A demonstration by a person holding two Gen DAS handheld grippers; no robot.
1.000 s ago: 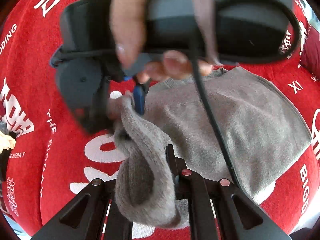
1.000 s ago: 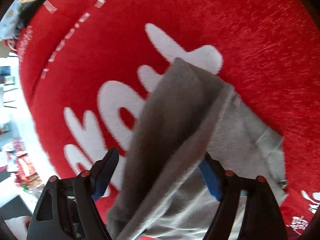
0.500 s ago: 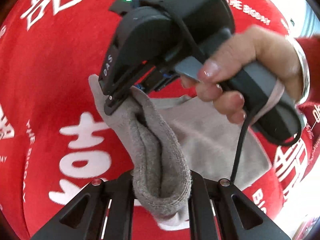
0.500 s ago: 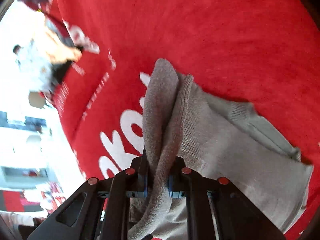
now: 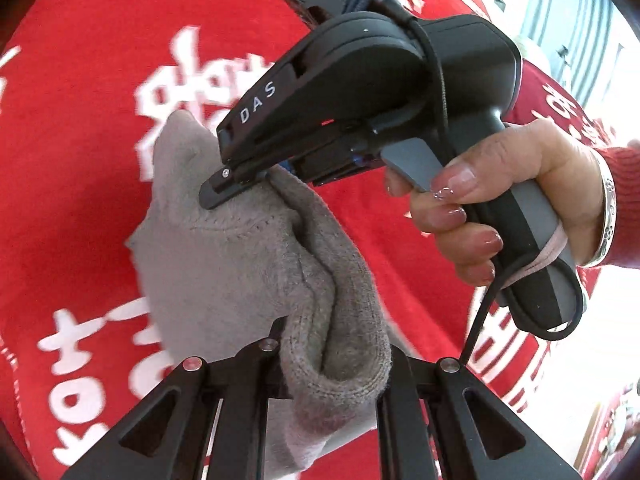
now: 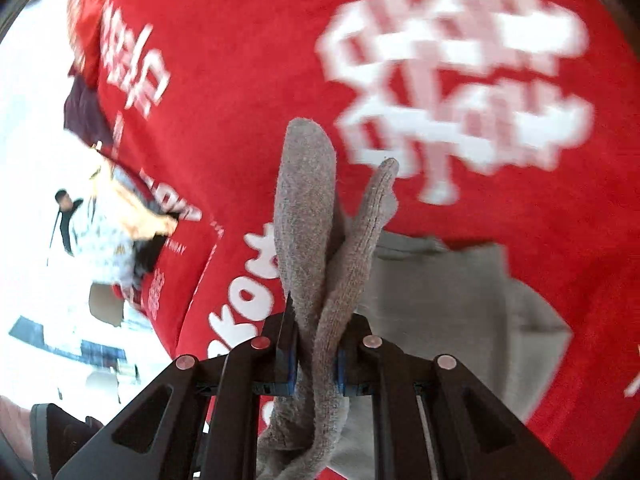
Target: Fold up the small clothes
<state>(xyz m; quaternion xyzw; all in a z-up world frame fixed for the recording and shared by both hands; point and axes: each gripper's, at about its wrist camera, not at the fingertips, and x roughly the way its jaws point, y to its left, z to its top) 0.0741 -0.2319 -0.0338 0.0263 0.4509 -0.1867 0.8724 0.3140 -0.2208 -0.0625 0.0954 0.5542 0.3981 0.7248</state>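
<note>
Left wrist view: both your grippers are clamped on the grey sweater (image 5: 224,264) over the red cloth (image 5: 80,128).

Your left gripper (image 5: 332,364), at the bottom centre of the frame, is pinched tight on a thick fold of the knit. Your right gripper (image 5: 240,184), held in your hand (image 5: 516,196) at the upper right, bites the sweater's edge at centre left. In the right wrist view, that gripper (image 6: 316,356) squeezes a bunched strip of sweater (image 6: 440,292) between its blue pads (image 6: 291,364); the rest hangs toward the lower right.
</note>
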